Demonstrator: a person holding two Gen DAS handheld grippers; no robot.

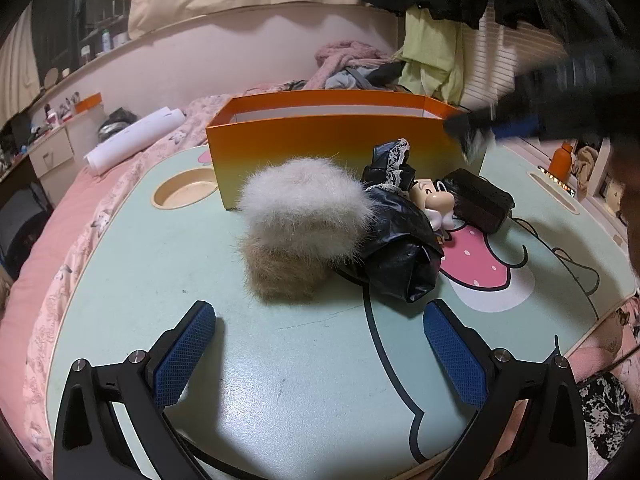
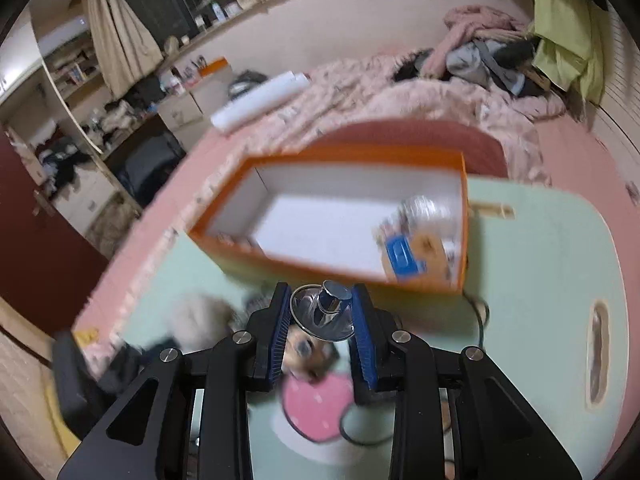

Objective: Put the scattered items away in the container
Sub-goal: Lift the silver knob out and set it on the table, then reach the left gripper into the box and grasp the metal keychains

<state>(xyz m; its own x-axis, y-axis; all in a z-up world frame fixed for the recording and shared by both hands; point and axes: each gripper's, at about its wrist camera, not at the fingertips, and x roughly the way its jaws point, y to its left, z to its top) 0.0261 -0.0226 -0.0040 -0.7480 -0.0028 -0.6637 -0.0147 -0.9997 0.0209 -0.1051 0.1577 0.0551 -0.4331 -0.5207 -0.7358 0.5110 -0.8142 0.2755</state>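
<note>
My right gripper (image 2: 321, 295) is shut on a shiny chrome plug (image 2: 326, 309) with a round disc and a knob, held above the table just in front of the orange box (image 2: 320, 258). A blue-labelled packet (image 2: 408, 254) lies in the box. In the left wrist view the right gripper (image 1: 470, 132) is a dark blur at the right end of the box (image 1: 332, 148). My left gripper (image 1: 320, 314) is open and empty, low over the table. Ahead of it lie a cream fur piece (image 1: 296, 220), a crumpled black bag (image 1: 400, 256), a mouse figurine (image 1: 436, 200) and a black adapter (image 1: 480, 200).
The mint-green lap table (image 1: 160, 248) with a cartoon print rests on a pink bed. It has a round cup recess (image 1: 184, 192) at the back left. A white paper roll (image 1: 136, 136) and a clothes pile (image 1: 360, 64) lie on the bed behind the box.
</note>
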